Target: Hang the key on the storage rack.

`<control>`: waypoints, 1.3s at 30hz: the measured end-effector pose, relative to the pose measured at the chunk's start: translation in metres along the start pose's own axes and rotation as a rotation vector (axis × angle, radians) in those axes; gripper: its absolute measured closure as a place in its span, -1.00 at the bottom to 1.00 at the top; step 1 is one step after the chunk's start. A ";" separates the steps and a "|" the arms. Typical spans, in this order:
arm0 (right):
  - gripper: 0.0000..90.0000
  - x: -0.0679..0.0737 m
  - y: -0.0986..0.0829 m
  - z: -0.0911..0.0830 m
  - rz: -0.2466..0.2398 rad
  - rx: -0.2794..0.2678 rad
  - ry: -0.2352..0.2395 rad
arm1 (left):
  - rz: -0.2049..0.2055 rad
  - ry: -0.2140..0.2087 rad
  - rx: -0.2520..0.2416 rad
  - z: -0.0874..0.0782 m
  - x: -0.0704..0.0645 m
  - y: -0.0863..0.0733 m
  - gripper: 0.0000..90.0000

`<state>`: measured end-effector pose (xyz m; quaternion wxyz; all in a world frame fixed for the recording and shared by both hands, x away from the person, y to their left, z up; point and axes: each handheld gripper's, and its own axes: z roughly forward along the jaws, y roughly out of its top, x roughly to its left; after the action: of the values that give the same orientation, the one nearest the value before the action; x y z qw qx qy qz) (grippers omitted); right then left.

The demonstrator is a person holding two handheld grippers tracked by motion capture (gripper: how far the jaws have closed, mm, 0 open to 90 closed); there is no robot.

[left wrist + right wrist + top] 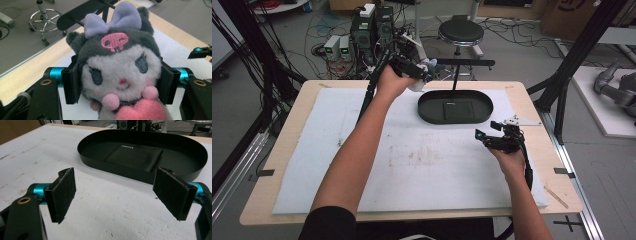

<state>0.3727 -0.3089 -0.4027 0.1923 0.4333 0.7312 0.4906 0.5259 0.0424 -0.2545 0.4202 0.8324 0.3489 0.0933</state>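
Softly, left gripper squeezes fuzzy round plush.

Wooden surface, frame centre, covered by white mat stained near the middle. Black oval tray, upper centre of the mat, with dark rectangular pad lying flat inside. Left gripper, upper centre, held above the mat's far edge just left of the tray, clasping a small grey-and-white plush toy; details of the toy too small to tell. Right gripper, right of centre, low over the mat, just below the tray's right end, jaws pointing left. Round black stool, top centre, on the floor. Cables and grey boxes, upper left.
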 end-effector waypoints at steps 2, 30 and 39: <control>-0.58 -0.001 0.000 -0.001 0.003 -0.002 -0.002 | -0.008 -0.010 -0.001 0.002 0.002 0.002 -0.24; -0.58 -0.007 -0.003 -0.002 0.014 0.001 -0.010 | -0.073 0.071 -0.020 0.026 0.026 0.024 -0.32; -0.58 -0.006 -0.003 -0.002 0.010 0.001 -0.011 | -0.115 0.104 0.027 0.029 0.034 0.016 -0.54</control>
<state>0.3731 -0.3154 -0.4051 0.1937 0.4399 0.7281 0.4888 0.5721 0.0403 -0.2654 0.3948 0.8107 0.4187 0.1074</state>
